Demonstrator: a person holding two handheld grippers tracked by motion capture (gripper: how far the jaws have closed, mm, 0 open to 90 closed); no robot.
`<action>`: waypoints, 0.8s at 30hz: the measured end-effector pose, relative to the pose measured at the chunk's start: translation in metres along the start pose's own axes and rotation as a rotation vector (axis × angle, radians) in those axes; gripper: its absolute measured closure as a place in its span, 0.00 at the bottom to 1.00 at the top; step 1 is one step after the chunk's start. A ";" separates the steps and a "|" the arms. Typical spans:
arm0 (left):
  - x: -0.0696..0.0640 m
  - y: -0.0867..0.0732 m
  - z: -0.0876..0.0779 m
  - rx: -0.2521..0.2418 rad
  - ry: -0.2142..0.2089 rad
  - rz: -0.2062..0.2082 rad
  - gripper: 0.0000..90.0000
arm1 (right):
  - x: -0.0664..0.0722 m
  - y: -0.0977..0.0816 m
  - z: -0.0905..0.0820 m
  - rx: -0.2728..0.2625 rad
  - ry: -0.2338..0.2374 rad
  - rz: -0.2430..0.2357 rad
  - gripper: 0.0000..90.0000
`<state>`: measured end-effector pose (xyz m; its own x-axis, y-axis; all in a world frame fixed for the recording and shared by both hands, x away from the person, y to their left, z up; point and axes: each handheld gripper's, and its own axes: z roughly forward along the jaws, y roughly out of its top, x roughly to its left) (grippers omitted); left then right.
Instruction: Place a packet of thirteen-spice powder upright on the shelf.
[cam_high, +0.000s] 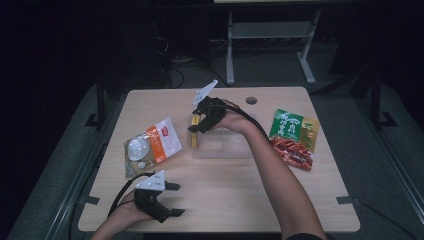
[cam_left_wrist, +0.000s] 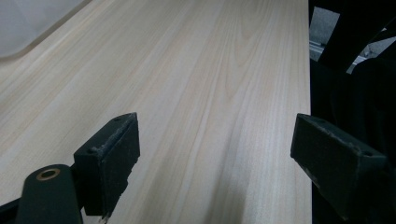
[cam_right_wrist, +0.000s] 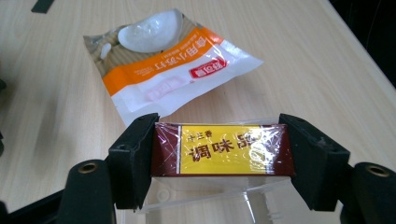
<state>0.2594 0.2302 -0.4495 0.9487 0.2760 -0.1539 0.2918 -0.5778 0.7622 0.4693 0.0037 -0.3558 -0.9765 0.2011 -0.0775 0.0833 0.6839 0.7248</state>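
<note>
- Right gripper (cam_right_wrist: 219, 154) clamps a maroon-and-yellow box (cam_right_wrist: 223, 149) by its ends, over the left rim of a clear plastic container (cam_high: 225, 148) mid-table.
- Left gripper (cam_high: 172, 199) jaws spread, nothing between, near front-left table (cam_high: 210, 200) edge.
- Orange-white pouch (cam_high: 152, 145) lies left of the container; green-red packet (cam_high: 294, 137) right.

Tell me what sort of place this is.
Probably a lab or studio set up for recording handling demos, not a kitchen. A bare wooden table stands in a dark room, cables trail on the floor behind it, and a person works handheld grippers, the right gripper clamping a yellow box.
</note>
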 end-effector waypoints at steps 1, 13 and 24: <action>0.000 0.000 0.000 0.000 0.000 0.000 0.17 | 0.000 0.000 0.000 0.000 0.000 0.000 0.34; 0.001 -0.001 0.000 0.005 0.014 -0.009 0.16 | -0.005 -0.011 0.017 0.024 -0.003 0.073 0.20; 0.003 0.000 0.001 0.011 0.024 -0.018 0.16 | 0.011 -0.030 -0.021 -0.054 -0.023 0.131 0.17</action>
<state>0.2622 0.2303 -0.4500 0.9401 0.3047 -0.1525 0.3104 -0.5812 0.7523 0.4521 -0.0294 -0.3638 -0.9531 0.3026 0.0045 0.1979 0.6121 0.7656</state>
